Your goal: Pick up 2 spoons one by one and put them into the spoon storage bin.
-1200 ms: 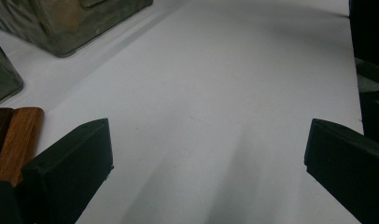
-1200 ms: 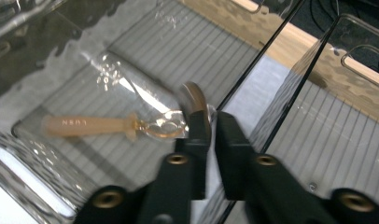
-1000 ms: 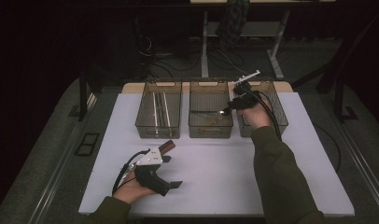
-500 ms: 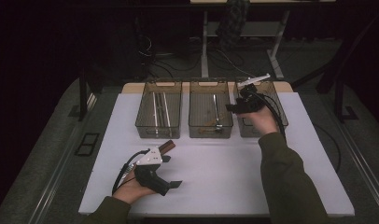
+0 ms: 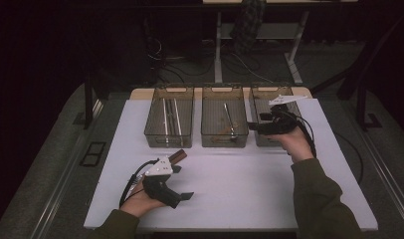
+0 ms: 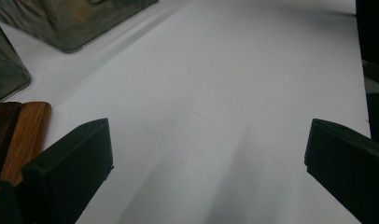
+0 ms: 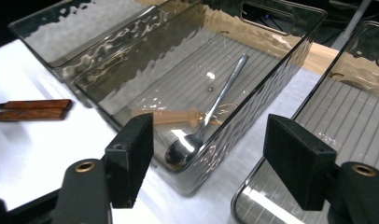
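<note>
Right gripper [image 7: 208, 156] spread, jaws just opened, nothing between; spoon [image 7: 211, 112] ahead in the bin [image 7: 253, 88]. Withdraw level, clear of the rim.

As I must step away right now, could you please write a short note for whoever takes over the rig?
Left claw: open, empty, low over the table beside the wood-handled utensils.
Right claw: jaws have just been opening, nothing between them, at the near corner of the middle bin.
Done: a metal spoon lies in the middle bin; long pieces lie in the left bin.
Left to do: the wood-handled utensils on the table probably go into a bin next.
</note>
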The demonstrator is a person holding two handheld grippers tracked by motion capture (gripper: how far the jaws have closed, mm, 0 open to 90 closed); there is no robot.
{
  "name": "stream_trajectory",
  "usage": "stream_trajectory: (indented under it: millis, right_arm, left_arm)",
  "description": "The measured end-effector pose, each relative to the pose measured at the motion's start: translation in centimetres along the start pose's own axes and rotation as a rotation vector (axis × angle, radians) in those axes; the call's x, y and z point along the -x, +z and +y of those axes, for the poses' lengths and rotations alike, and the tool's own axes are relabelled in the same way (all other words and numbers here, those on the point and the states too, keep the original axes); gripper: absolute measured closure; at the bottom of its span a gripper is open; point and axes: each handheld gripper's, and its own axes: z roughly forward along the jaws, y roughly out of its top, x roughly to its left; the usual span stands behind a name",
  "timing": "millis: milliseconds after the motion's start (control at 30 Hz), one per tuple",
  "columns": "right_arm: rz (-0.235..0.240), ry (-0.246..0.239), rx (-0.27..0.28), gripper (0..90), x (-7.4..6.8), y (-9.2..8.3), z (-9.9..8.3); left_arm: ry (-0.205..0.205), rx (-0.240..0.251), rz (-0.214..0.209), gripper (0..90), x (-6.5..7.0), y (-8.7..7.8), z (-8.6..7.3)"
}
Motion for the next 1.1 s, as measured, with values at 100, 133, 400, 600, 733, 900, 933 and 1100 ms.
stream_trajectory:
  millis: [100, 133, 400, 600, 733, 900, 933, 1100]
  right_arm:
    - [0.011, 0.004, 0.020, 29.4, -0.3, -0.6, -0.9]
    - [0.012, 0.004, 0.025, 28.9, -0.4, -0.8, -1.1]
    - [0.009, 0.007, 0.077, 20.8, -1.0, -1.9, -3.6]
    - [0.018, -0.008, 0.102, 18.6, -1.8, -2.7, -5.7]
    - [0.026, -0.015, 0.108, 18.5, -2.3, -3.3, -7.3]
    - [0.020, -0.037, 0.096, 18.2, -2.6, -3.7, -9.3]
    - [0.020, -0.036, 0.096, 18.2, -2.7, -3.9, -9.7]
    - [0.025, -0.029, 0.095, 18.2, -2.6, -4.3, -11.6]
  left_arm:
    - [0.000, -0.001, 0.002, 0.0, 0.0, 0.0, 0.0]
    - [-0.001, 0.000, 0.002, 0.0, 0.0, 0.0, 0.0]
    - [0.000, -0.003, 0.007, 0.0, -0.1, 0.0, 0.0]
    - [0.002, -0.001, 0.007, 0.0, 0.0, -0.1, 0.0]
    - [0.004, 0.002, 0.007, 0.0, 0.0, -0.2, 0.0]
    - [0.008, 0.004, 0.009, 0.0, 0.1, -0.3, 0.0]
    - [0.009, 0.005, 0.011, 0.0, 0.1, -0.3, 0.0]
    - [0.010, 0.018, 0.018, 0.0, 0.0, -0.4, 0.2]
